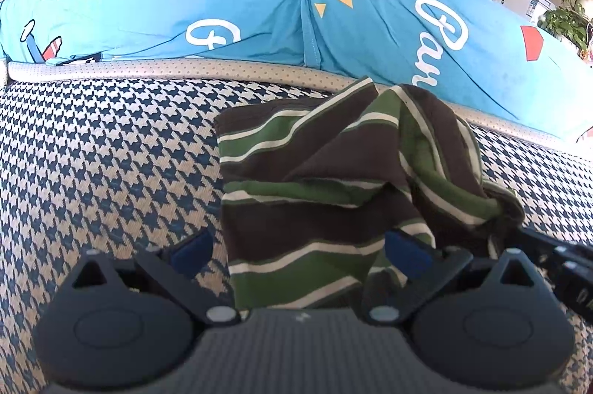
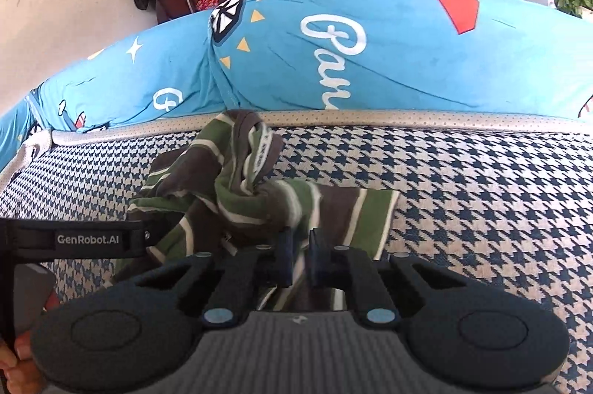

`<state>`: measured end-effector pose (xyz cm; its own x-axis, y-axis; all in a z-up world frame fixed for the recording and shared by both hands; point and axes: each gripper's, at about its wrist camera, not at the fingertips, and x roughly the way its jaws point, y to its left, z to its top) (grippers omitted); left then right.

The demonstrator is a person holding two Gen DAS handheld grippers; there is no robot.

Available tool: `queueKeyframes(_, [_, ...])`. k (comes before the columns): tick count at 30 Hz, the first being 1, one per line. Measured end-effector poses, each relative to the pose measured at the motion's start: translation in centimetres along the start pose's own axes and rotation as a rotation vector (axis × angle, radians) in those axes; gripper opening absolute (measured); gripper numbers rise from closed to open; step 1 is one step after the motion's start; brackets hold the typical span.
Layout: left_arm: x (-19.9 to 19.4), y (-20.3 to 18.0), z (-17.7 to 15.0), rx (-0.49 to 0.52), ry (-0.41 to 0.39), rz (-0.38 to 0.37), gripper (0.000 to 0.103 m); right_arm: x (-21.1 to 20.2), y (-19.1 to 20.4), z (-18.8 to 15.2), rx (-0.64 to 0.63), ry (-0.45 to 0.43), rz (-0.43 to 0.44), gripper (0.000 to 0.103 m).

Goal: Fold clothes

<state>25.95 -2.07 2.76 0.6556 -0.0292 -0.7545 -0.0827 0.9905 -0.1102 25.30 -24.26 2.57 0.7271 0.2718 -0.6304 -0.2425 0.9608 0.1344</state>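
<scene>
Striped shirt point(image 1: 326, 179) bunched on couch point(image 1: 111, 153); right gripper point(image 2: 299, 258) pinches its near edge, left gripper point(image 1: 300, 253) open, straddling the shirt's left edge.

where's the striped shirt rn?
The striped shirt lies crumpled on the houndstooth cushion, just in front of the blue bolster. In the right wrist view the right claw pinches its near edge.
</scene>
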Motion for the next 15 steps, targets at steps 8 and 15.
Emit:
queueKeyframes(8, [-0.1, -1.0, -0.5, 0.028, 0.003, 0.007, 0.103, -1.5, -3.5, 0.2, 0.096, -0.018, -0.038, 0.008])
queueKeyframes(15, [0.2, -1.3, -0.8, 0.039, 0.015, 0.018, 0.103, -1.6, -1.7, -0.2, 0.036, -0.030, 0.078, 0.010])
